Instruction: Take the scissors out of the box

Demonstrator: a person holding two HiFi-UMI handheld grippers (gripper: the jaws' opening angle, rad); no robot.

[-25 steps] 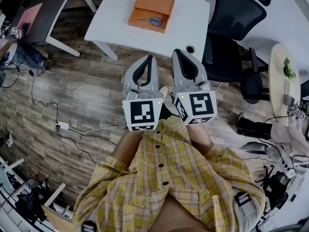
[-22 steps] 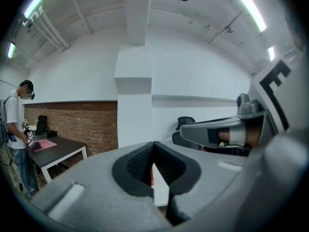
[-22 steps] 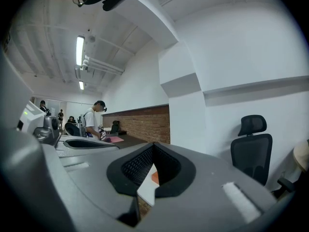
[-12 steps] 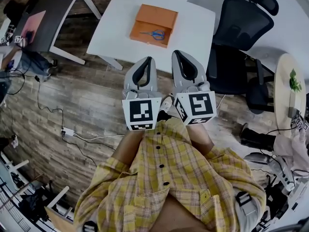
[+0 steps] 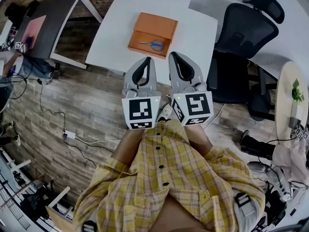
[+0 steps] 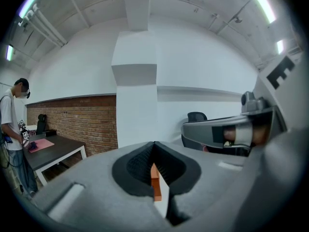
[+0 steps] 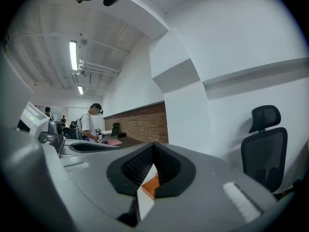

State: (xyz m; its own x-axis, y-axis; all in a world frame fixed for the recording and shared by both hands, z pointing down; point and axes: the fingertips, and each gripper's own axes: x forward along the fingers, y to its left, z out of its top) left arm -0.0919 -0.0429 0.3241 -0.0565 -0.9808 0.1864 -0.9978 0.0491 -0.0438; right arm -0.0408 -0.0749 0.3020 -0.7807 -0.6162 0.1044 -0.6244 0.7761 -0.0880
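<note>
Both tongs are pressed together and empty: the left gripper [image 5: 147, 60] and right gripper [image 5: 175, 55] are held side by side, level, on the near side of the orange box [image 5: 155, 25], short of it. The blue-handled scissors [image 5: 153, 44] lie in the near part of the box, long axis along its near wall, handles toward the right gripper's side and blades toward the left's. Neither gripper is clearly nearer, but the right one looks better placed for the handles. Bare white table [image 5: 113, 37] flanks the box on both sides; the office chair [image 5: 241, 35] stands well right of the box, so the approach looks open
</note>
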